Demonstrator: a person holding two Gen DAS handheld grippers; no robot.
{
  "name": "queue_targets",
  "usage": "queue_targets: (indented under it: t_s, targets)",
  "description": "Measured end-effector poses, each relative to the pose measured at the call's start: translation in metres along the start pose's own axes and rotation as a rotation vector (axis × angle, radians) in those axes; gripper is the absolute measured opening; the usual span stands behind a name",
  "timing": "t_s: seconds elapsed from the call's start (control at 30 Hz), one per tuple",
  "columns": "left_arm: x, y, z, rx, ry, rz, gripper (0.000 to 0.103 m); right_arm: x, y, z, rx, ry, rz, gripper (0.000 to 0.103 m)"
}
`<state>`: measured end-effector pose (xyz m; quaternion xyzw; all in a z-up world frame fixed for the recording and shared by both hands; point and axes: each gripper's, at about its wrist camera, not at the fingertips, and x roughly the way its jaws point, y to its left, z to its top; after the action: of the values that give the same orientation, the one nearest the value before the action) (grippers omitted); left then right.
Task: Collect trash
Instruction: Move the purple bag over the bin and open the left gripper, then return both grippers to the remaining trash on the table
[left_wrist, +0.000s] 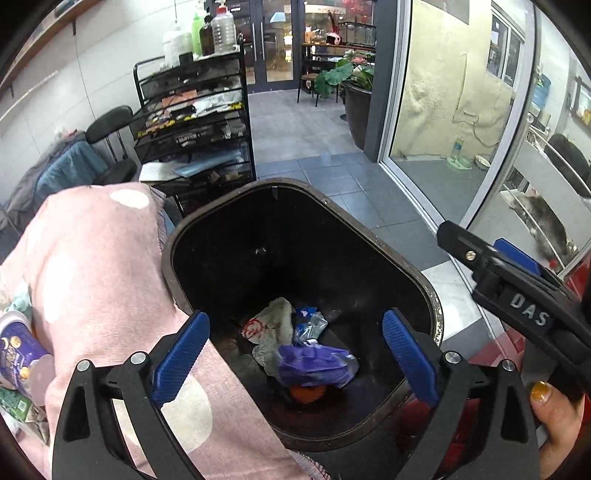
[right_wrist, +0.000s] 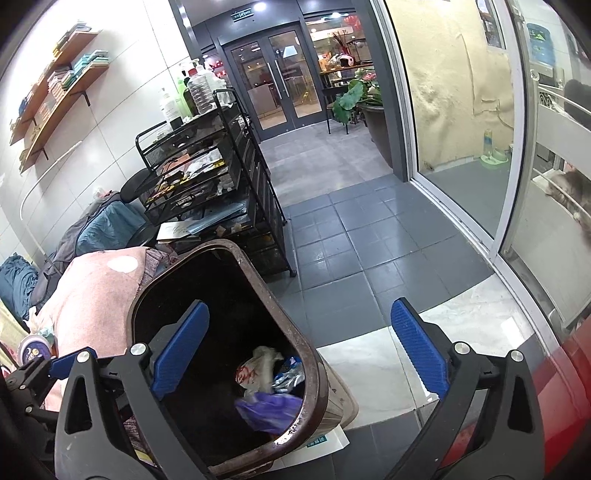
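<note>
At the far left a pink blanket (left_wrist: 99, 280) lies draped against the side of the dark bin (left_wrist: 432, 295), with a purple-printed tub (left_wrist: 18, 347) just beside the blanket's left edge. The left gripper (left_wrist: 295, 358) hangs over the bin's mouth, its jaws spread wide with nothing between the blue pads (left_wrist: 181, 358). The trash lies at the bottom of the bin, below and between those jaws: a crumpled pale wrapper with red print (left_wrist: 266, 325), a blue-and-silver packet (left_wrist: 310, 325) touching it, a purple bag (left_wrist: 314, 365) on top toward the near side, and something orange (left_wrist: 306, 393) under the bag, possibly a lid. To the right, the right gripper (right_wrist: 299, 347) is held apart from the pile, its jaws also wide and empty; its left pad sits over the bin's opening and its right pad over the tiled floor (right_wrist: 351, 258). A hand (left_wrist: 557, 424) grips its handle at the lower right.
</note>
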<state>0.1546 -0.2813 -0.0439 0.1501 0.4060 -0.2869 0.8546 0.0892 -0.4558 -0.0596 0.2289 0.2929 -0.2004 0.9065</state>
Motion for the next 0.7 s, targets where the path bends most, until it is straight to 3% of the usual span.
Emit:
queue_targets:
  t_s: [0.4, 0.7]
  targets:
    - [-0.056, 0.000, -0.011, 0.035, -0.163, 0.083, 0.098, -0.004, 0.020, -0.010, -0.059, -0.007, 0.064, 0.097]
    - [-0.087, 0.031, -0.030, -0.047, -0.227, 0.135, 0.098, -0.015, 0.057, -0.018, -0.135, -0.021, 0.164, 0.097]
